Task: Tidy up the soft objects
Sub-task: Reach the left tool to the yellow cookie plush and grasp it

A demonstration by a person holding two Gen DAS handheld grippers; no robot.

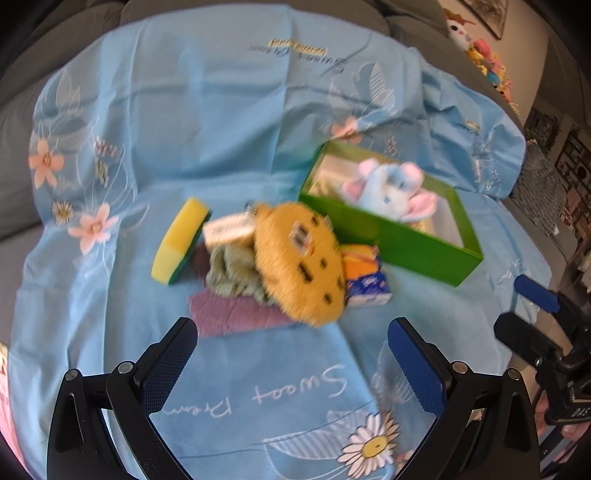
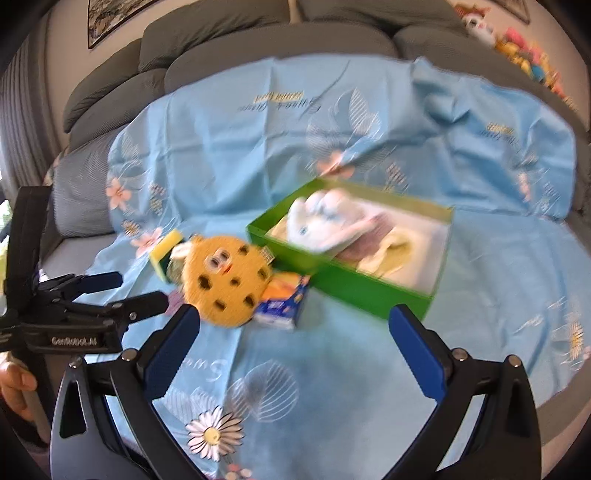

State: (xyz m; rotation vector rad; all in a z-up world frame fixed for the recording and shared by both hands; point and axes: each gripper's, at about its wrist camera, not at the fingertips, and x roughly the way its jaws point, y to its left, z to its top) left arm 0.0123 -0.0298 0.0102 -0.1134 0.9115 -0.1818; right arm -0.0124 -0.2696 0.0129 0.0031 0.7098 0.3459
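Both the left gripper and right gripper are hovering wide open and empty, so I'd be closing squarely across the cookie plush lying beside the green box.

Grey sofa cushions and framed picture behind.

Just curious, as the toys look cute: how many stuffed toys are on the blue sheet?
2. A round orange plush sits on the pile of cloths beside the green box; a pale blue and pink plush lies inside that box. Others may be hidden underneath.
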